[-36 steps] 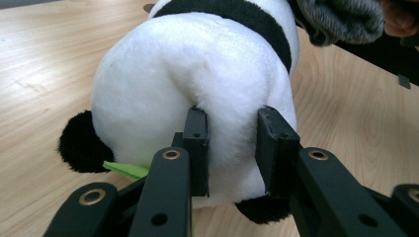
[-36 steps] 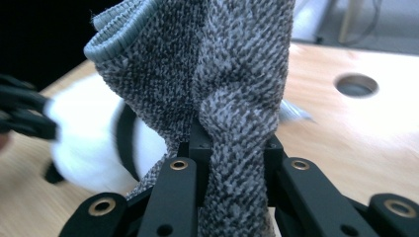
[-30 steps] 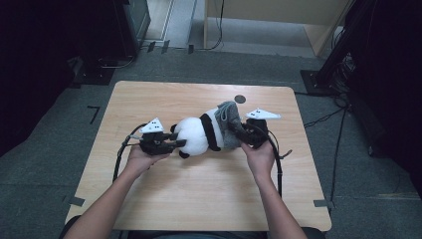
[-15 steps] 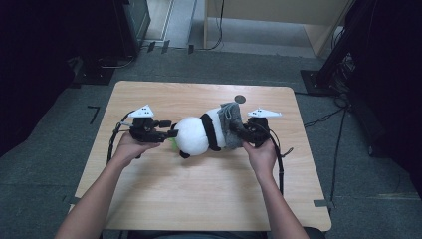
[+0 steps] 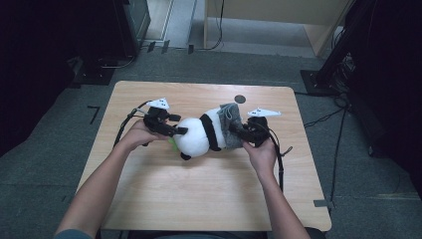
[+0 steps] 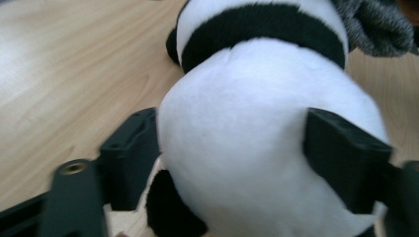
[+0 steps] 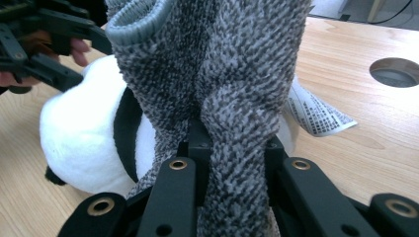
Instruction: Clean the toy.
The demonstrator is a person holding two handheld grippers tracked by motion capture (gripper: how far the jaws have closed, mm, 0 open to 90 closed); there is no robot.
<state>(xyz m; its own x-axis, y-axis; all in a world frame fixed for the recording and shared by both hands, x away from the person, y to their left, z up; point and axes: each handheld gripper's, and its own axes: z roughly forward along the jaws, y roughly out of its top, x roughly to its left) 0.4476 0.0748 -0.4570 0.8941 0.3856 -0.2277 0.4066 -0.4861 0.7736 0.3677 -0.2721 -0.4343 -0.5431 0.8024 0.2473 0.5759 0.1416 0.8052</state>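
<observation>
A black-and-white plush panda [image 5: 196,135] lies on its side in the middle of the wooden table [image 5: 199,199]. A grey knit sleeve [image 5: 230,124] covers its right end. My left gripper [image 5: 178,124] reaches in from the left, and its jaws press on either side of the panda's [image 6: 257,123] white rounded end. My right gripper [image 5: 241,133] comes from the right. It is shut on a pinched fold of the grey knit [image 7: 222,74], which stands up between its jaws. The left gripper [image 7: 54,34] shows beyond the panda [image 7: 79,133].
A white printed label [image 7: 316,113] sticks out from under the knit. A round hole [image 5: 240,99] is in the table behind the panda. Something small and green [image 5: 171,143] peeks out by the panda's left side. Dark equipment and cables surround the table.
The left gripper drew back to the left, then came right again onto the panda's white end. The right gripper has kept its hold on the grey knit.
</observation>
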